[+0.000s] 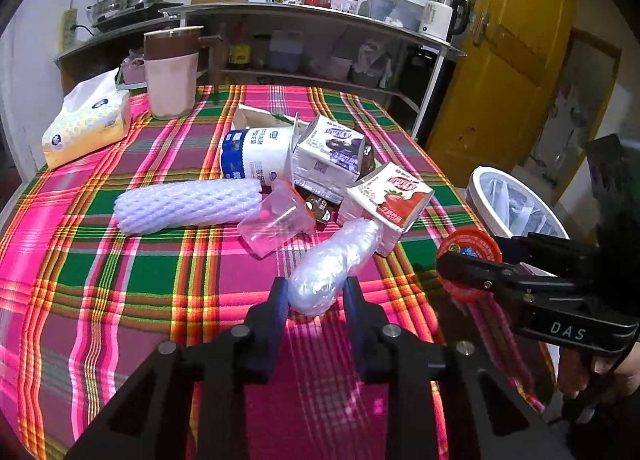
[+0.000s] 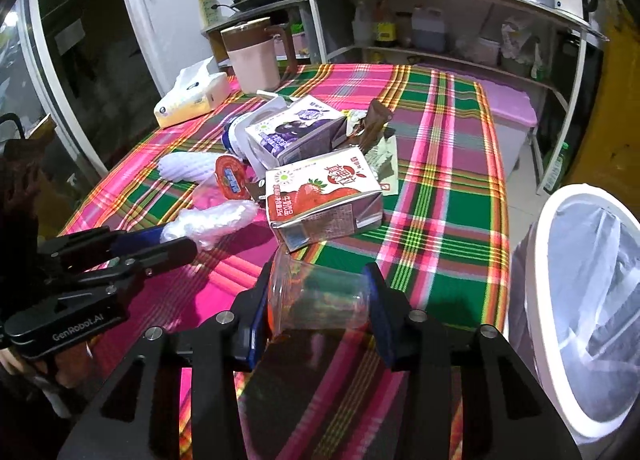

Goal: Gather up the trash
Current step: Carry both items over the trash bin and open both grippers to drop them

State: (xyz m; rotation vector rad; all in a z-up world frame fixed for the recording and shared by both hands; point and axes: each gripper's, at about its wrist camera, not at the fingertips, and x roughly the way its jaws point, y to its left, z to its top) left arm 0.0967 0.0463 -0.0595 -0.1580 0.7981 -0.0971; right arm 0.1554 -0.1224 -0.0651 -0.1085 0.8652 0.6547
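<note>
Pinching a crumpled clear plastic bag [image 1: 334,266] between its blue pads, the left gripper [image 1: 316,296] holds it low over the plaid tablecloth [image 1: 120,260]. At 3 o'clock of it, the right gripper [image 2: 320,300] clamps a clear plastic cup [image 2: 320,296] lying sideways, its red lid [image 1: 468,248] showing in the left view. A strawberry milk carton [image 2: 320,200] lies at 12 o'clock of the cup, a purple carton [image 2: 292,132] just behind it. A lined white trash bin [image 2: 580,300] stands at 3 o'clock, off the table
</note>
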